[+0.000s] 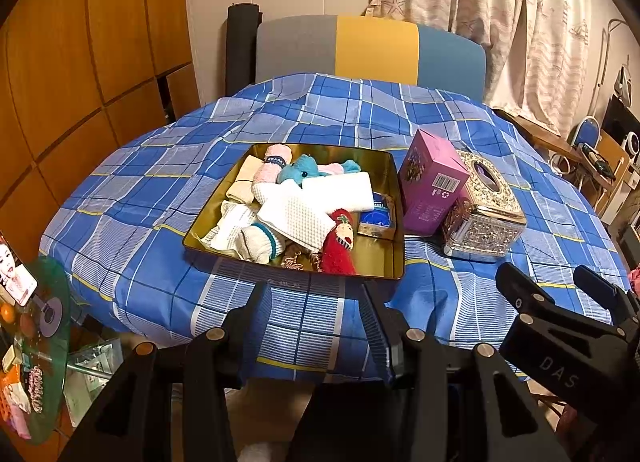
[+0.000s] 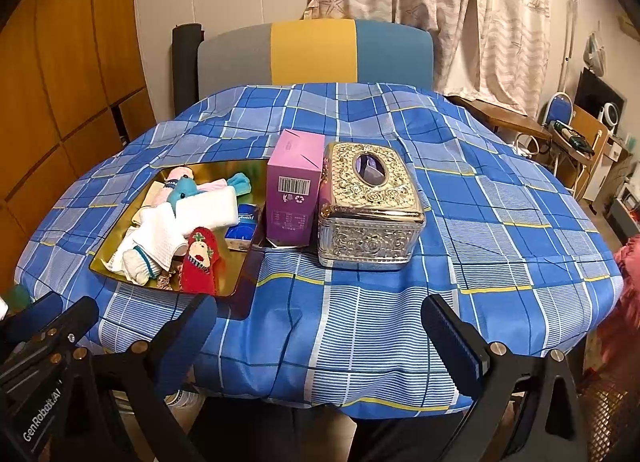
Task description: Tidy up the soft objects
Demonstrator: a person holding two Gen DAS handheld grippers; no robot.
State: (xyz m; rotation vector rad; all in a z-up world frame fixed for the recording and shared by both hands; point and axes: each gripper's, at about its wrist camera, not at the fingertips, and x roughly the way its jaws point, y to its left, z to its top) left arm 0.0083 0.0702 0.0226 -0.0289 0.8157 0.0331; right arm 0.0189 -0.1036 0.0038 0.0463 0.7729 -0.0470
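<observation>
Soft items (white towels (image 1: 338,192), red sock (image 1: 338,242), blue plush (image 1: 298,171)) are all sitting heaped in the gold tray (image 1: 394,254) on the bench, both grippers (image 1: 316,310) (image 2: 320,336) hovering off the near edge, jaws wide and empty; could be pre-sort or done.

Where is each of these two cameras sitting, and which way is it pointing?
Left wrist: on the left gripper, at the table's near edge, facing the gold tray of soft things; its open fingers show, with the right gripper alongside.
Right wrist: on the right gripper, facing the ornate tissue box; its open fingers show, with the left gripper alongside.
Both share the tray, purple box, tissue box and checked tablecloth.
</observation>
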